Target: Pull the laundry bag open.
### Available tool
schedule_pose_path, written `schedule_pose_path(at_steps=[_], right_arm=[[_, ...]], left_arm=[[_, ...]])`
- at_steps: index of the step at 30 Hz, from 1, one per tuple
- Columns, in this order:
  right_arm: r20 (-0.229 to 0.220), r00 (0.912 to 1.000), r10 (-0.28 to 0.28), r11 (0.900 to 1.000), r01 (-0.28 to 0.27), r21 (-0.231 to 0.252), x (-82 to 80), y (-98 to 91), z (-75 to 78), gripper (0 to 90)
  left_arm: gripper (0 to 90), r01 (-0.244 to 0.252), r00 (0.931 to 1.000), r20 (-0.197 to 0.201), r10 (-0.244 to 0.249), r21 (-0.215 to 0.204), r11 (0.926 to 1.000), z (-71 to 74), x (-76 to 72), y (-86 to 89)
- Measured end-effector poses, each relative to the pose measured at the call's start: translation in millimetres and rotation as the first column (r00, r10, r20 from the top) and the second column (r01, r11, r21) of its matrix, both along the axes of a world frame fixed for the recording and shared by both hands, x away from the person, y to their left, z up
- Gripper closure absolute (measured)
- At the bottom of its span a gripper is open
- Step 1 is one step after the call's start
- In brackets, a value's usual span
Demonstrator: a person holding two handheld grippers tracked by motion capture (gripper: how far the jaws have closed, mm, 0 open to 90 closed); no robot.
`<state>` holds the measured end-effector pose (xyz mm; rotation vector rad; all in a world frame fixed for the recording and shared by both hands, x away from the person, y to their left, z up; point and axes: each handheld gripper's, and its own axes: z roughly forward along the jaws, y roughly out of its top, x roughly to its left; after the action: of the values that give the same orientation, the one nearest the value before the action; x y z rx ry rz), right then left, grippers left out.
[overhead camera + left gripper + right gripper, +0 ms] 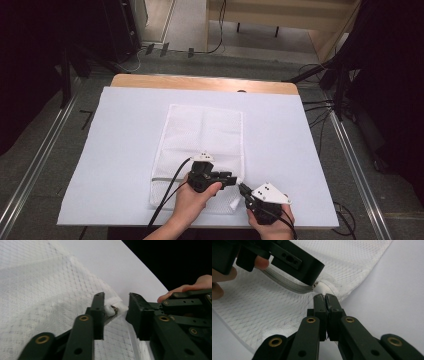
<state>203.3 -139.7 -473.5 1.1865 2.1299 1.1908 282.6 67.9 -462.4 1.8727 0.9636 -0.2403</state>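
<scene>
The white mesh bag [202,150] lies flat on the white sheet [125,130] that covers the table, its long side running away from us and its near end by our hands. A grey zipper [287,285] runs across that near end toward the bag's right corner.

Our left gripper [116,312] is over the bag's near right corner, its 2 jaws standing apart on either side of the zipper's end, where a small white fabric tab [117,307] and a bit of metal show between them. In the high view we see this gripper [231,179] pointing right, toward the other one.

Our right gripper [326,298] comes at the same corner from the right with its jaws pressed together. Their tips sit at the bag's edge just beside the zipper end, but we cannot tell whether any fabric is pinched between them. In the high view it [243,189] lies at the bag's right edge, close to the left gripper's tips.
</scene>
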Motion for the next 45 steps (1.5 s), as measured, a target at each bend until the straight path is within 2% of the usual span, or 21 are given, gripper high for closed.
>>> schedule_pose_path(at_steps=[2,4,5,6,11,16,18,27,35,45], right_arm=[[0.002,1.0000,0.002,1.0000,-0.002,0.002,-0.2,-0.2,0.7,89.7],[0.005,1.0000,0.003,1.0000,-0.003,0.004,-0.3,-0.2,1.1,89.7],[0.008,1.0000,0.000,1.0000,0.000,0.000,-0.6,-0.1,1.8,89.7],[0.008,1.0000,0.000,1.0000,0.000,0.002,-0.7,-0.2,1.9,89.7],[-0.001,1.0000,-0.008,0.9996,0.008,0.027,-1.5,-0.4,4.0,89.8],[0.001,0.9999,-0.014,0.9998,0.014,0.012,-2.8,1.6,6.0,90.0],[0.013,0.9998,-0.015,0.9999,0.015,0.002,-3.1,2.3,7.6,90.0],[0.005,0.9996,-0.027,0.9994,0.027,0.020,-2.2,-1.2,9.8,90.0],[0.004,0.9992,-0.039,0.9991,0.039,0.015,-1.4,-3.2,11.0,90.0],[0.000,0.9981,-0.061,0.9978,0.061,0.023,0.0,-8.1,11.4,90.0]], left_arm=[[74.7,0.015,0.9998,-0.016,-0.015,-0.002,0.9999,-2.0,0.9,-0.3],[76.9,0.012,0.9996,-0.025,-0.012,0.002,0.9999,-2.6,0.8,-0.7],[82.4,0.011,0.9998,-0.019,-0.011,0.010,0.9999,-2.9,1.2,0.1],[83.2,0.011,0.9998,-0.019,-0.011,0.010,0.9999,-2.9,1.2,0.1],[84.3,0.015,0.9999,0.001,-0.015,0.012,0.9998,0.2,-1.3,1.4],[86.0,0.033,0.9995,-0.002,-0.033,0.019,0.9993,0.1,-0.7,2.8],[86.2,0.024,0.9995,0.018,-0.025,0.044,0.9987,1.2,-2.0,2.5],[86.7,0.028,0.9982,0.051,-0.032,0.078,0.9966,3.1,-3.7,5.3],[87.4,0.013,0.9979,0.062,-0.020,0.103,0.9946,4.8,-2.7,13.7],[87.5,-0.008,0.9980,0.063,0.001,0.108,0.9941,3.9,-1.8,23.0]])
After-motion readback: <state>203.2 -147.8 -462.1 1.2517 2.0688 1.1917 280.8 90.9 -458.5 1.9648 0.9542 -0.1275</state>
